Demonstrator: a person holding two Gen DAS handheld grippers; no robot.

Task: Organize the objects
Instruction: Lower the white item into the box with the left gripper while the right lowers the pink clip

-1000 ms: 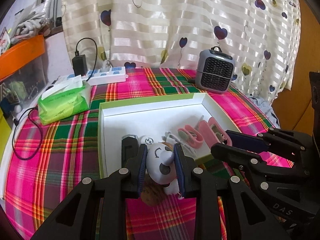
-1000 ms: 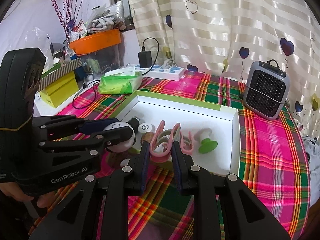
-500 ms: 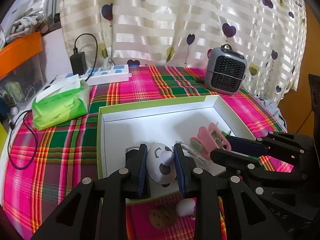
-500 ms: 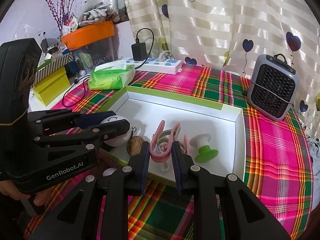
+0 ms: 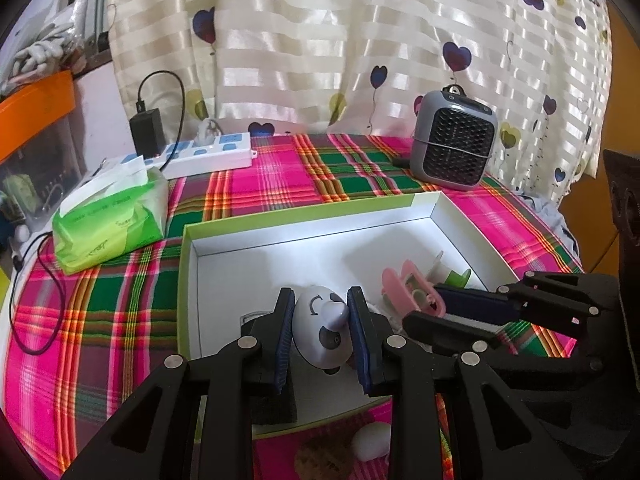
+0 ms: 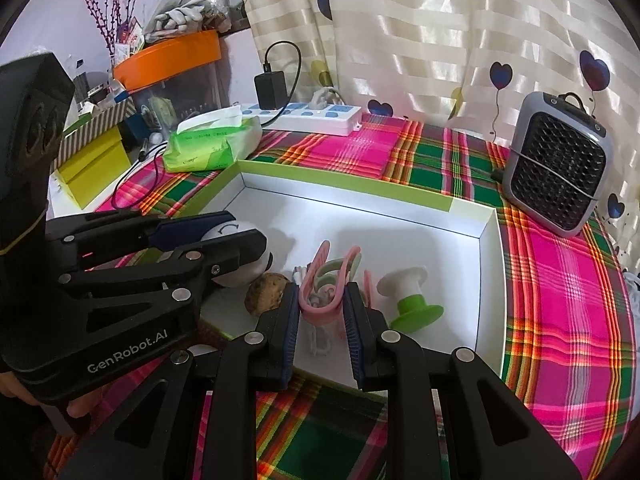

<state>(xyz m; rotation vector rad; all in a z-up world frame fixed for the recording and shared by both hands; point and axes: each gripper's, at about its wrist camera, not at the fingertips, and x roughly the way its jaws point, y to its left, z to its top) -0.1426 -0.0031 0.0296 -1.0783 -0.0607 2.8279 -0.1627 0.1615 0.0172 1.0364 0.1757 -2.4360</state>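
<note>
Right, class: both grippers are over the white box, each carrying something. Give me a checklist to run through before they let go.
1. Left gripper shut on panda toy: ok.
2. Right gripper shut on pink clip: ok.
3. Both loads inside the white box rim: ok.
4. Bare floor under panda toy: cannot tell.
5. Pink clip clear of green-and-white spool: ok.
6. Brown lump and white piece still outside, on tablecloth: not ok.

tissue pack [image 5: 112, 216] – left | power strip [image 5: 200, 156] – by curtain [image 5: 320, 40] | grey fan [image 5: 454, 144] – right
</note>
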